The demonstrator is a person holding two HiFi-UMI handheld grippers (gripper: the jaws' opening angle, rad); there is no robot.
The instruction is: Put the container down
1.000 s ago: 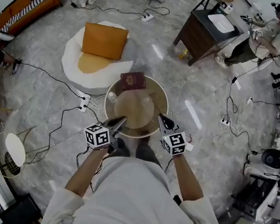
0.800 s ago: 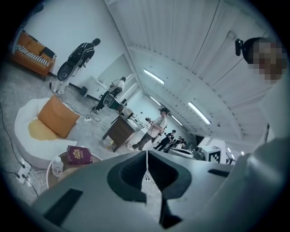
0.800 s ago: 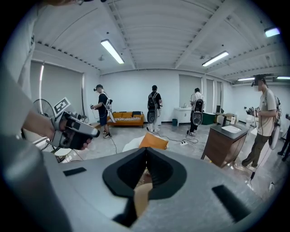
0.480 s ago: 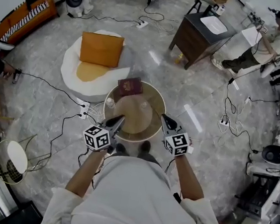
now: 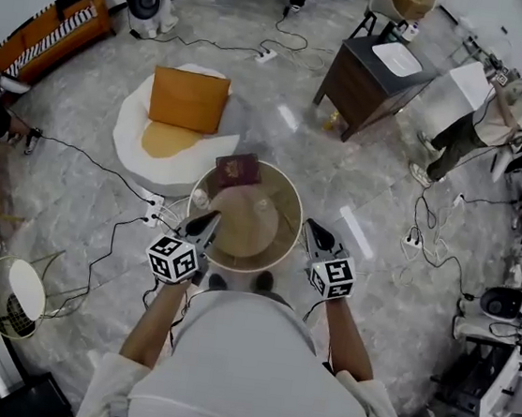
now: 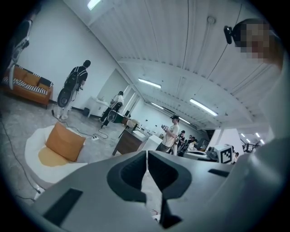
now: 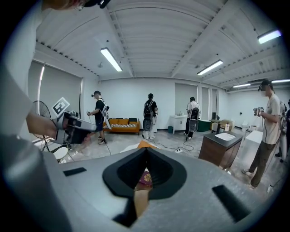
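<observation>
Hazard: tipping | container (image 5: 293,190) rim clenched by right gripper (image 5: 313,233); left gripper (image 5: 207,225) shut | maroon booklet (image 5: 238,168) could be spilled if lowered unevenly.

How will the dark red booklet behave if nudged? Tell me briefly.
The dark red booklet looks thin and flat, so it is probably light and apt to slide, not roll. It lies near the far edge of the round top, so a push away might tip it off.

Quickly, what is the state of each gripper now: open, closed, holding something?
Left gripper: jaws closed, holding nothing.
Right gripper: jaws closed, holding nothing.
</observation>
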